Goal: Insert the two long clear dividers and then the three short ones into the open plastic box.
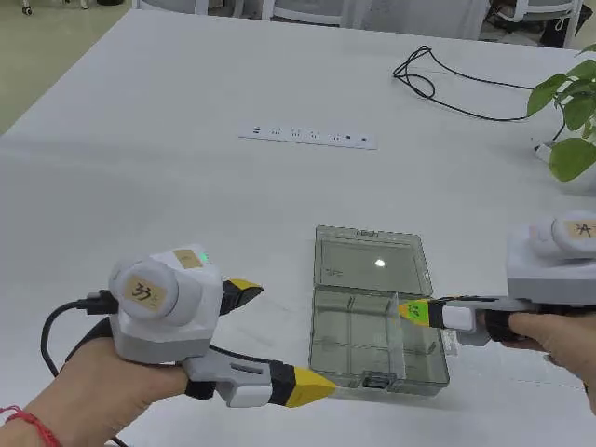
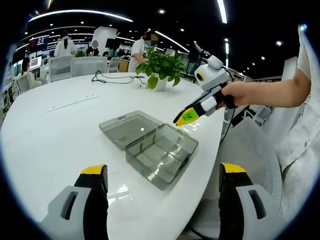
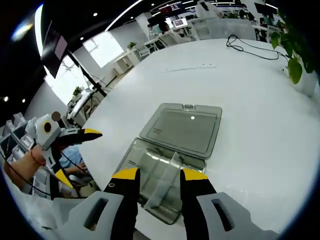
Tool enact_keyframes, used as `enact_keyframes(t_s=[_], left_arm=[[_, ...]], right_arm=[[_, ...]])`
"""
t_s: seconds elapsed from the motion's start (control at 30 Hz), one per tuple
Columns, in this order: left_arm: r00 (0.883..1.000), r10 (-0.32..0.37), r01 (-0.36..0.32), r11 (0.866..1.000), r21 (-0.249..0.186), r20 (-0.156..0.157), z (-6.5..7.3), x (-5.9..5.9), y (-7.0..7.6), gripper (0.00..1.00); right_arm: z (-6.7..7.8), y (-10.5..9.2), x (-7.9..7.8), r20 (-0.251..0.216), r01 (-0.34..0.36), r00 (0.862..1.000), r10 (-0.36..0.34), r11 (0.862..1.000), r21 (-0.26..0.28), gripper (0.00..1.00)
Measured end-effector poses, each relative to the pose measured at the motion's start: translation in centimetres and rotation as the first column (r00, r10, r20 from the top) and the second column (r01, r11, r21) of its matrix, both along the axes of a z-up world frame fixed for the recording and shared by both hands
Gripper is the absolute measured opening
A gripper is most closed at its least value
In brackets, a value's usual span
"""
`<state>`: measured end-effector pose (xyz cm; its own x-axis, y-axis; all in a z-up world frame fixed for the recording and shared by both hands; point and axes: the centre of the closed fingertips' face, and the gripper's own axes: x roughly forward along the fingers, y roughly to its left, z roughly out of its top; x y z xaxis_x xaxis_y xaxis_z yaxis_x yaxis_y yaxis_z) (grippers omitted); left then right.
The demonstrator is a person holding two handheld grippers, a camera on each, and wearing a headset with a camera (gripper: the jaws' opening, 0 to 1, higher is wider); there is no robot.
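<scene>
The open clear plastic box [image 1: 323, 365] lies on the white table with its lid [image 1: 372, 261] flat behind it, and it also appears as the box [image 2: 160, 155] and the box [image 3: 150, 167]. A clear divider [image 1: 401, 346] stands upright inside near the right end. My right gripper [image 1: 411, 312] hovers at the box's right rim, jaws a little apart. That divider [image 3: 161, 189] sits just beyond the gap of my right gripper [image 3: 159, 174], untouched. My left gripper [image 1: 279, 338] is wide open, left of the box, with nothing in it, as my left gripper [image 2: 163, 169] shows.
A white power strip [image 1: 307, 135] lies at mid-table and a black cable [image 1: 438, 88] loops at the back right. A potted plant [image 1: 568, 112] stands at the right edge. The table's near edge runs just behind the box [image 2: 200, 165]. People stand in the background.
</scene>
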<state>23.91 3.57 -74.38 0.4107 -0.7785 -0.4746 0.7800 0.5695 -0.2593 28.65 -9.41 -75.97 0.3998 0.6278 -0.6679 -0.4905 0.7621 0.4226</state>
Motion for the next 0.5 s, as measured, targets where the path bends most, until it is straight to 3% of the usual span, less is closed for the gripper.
enact_keyframes(t_s=[0.27, 0.5], left_arm=[[1.0, 0.021, -0.021, 1.0, 0.016, -0.005, 0.1, 0.5, 0.2, 0.94], [0.998, 0.054, -0.053, 0.998, 0.036, -0.026, -0.3, 1.1, 0.8, 0.93]], right_arm=[[2.4, -0.8, -0.5, 0.095, -0.069, 0.993, 0.067, 0.997, 0.022, 0.45], [3.0, -2.0, -1.3, 0.148, -0.142, 0.979, 0.141, 0.99, -0.003, 0.54]])
